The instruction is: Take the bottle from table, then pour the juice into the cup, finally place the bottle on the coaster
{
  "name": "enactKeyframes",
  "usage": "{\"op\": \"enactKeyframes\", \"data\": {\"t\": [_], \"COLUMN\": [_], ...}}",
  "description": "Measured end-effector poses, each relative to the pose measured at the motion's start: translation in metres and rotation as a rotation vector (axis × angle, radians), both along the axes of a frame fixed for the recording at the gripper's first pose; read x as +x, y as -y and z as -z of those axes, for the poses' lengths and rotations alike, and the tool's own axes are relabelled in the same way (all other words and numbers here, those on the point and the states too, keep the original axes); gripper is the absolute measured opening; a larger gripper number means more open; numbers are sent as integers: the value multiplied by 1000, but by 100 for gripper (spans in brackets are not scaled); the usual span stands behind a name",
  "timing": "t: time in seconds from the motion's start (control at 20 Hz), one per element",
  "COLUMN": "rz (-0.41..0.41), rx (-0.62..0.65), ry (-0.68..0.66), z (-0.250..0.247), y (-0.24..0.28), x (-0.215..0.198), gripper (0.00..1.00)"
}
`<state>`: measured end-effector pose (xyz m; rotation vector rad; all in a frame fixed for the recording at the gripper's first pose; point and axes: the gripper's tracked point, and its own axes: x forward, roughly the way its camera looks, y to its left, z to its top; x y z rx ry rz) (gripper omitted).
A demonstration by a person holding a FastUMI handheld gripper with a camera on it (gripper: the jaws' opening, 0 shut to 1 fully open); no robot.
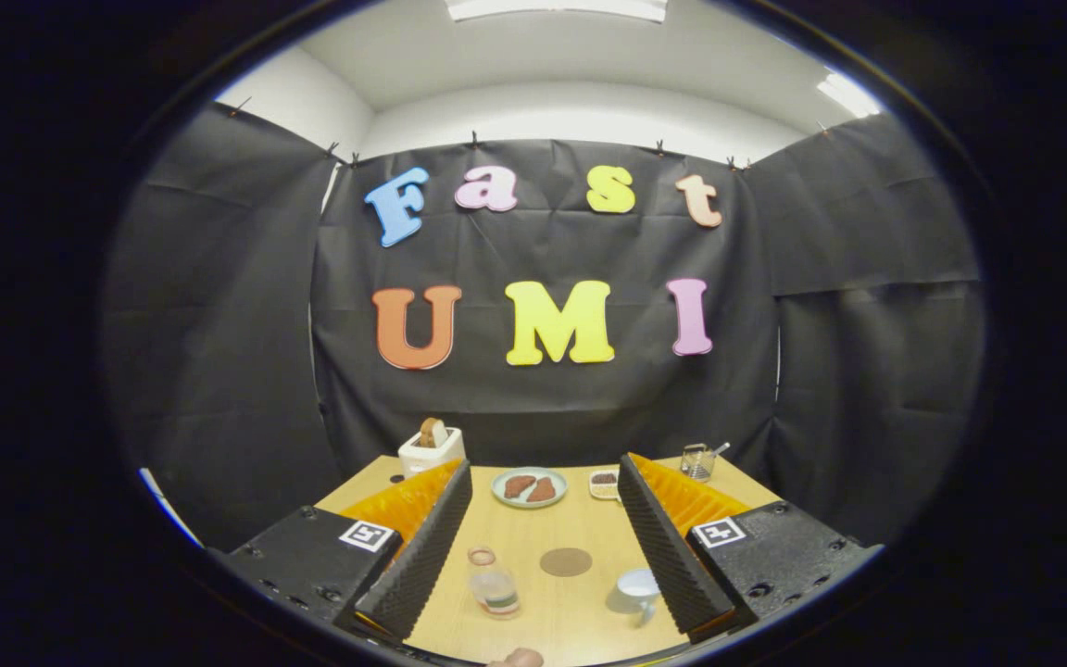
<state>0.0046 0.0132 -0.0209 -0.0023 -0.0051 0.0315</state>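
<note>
While nothing is yet held, I read this as the very start of the task. Left to right on the light wooden table: a white toaster with a slice of bread stands at the far left corner; the small clear plastic bottle with a banded label stands upright, uncapped, near the left finger and between the two fingers; the round brown coaster lies bare just right of the bottle and a little beyond it; a pale green plate with two brown pieces sits farther back; a small dish is beside it; the white cup stands close to the right finger; a wire holder stands at the far right corner. My gripper has its fingers spread wide, touching nothing. I judge all three steps remain: grasping the bottle, pouring into the cup, setting the bottle on the coaster. Whether the cup holds anything I cannot tell.
</note>
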Motion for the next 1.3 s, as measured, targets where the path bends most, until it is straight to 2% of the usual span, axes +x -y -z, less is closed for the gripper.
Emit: {"op": "enactKeyframes", "data": {"t": [0.2,0.6,0.95,1.3], "rz": [8,-21,-35,-72], "rx": [-2,-32,-24,-29], "ry": [23,77,22,13], "z": [13,78,155,200], "y": [4,2,-7,-25], "x": [6,21,38,47], "gripper": [100,100,100,100]}}
